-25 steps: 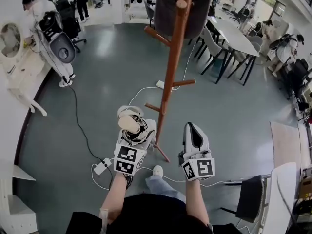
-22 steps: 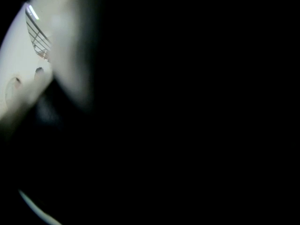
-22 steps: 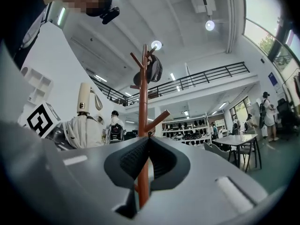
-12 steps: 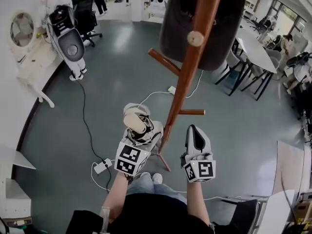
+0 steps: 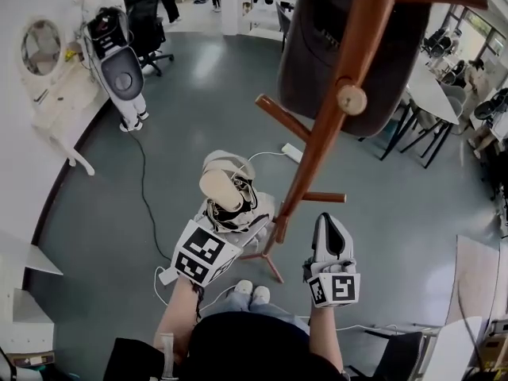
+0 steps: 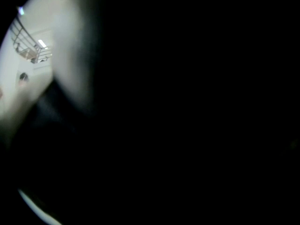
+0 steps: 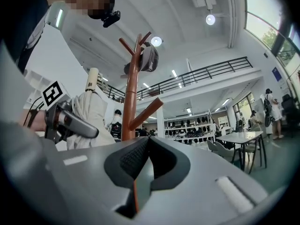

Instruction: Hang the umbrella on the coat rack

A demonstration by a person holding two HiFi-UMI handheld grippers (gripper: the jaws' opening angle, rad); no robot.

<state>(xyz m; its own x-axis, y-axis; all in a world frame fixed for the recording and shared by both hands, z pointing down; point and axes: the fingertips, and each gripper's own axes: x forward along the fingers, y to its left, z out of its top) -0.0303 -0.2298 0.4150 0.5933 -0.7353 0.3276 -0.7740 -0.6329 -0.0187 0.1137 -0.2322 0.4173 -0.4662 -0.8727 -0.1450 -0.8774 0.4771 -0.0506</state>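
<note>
In the head view my left gripper [image 5: 228, 214] is shut on a folded cream umbrella [image 5: 225, 182], which stands upright with its rounded handle end on top. It is just left of the brown wooden coat rack [image 5: 327, 129], below an upward-slanting peg [image 5: 281, 117]. My right gripper [image 5: 330, 227] is shut and empty, right of the pole near a short lower peg [image 5: 326, 198]. In the right gripper view the umbrella [image 7: 92, 110] and the left gripper [image 7: 70, 121] are left of the rack [image 7: 131, 97]. The left gripper view is almost wholly dark.
A dark cap [image 5: 327, 44] hangs high on the rack. On the grey floor a white cable and power strip [image 5: 167, 275] trail near the rack's feet. A white machine [image 5: 121, 71] stands at the back left; tables and chairs [image 5: 425, 101] fill the right.
My left gripper has risen with the umbrella, closer to the rack's slanting peg. The right gripper shifted slightly right. The rack's top now looms larger in the head view.
</note>
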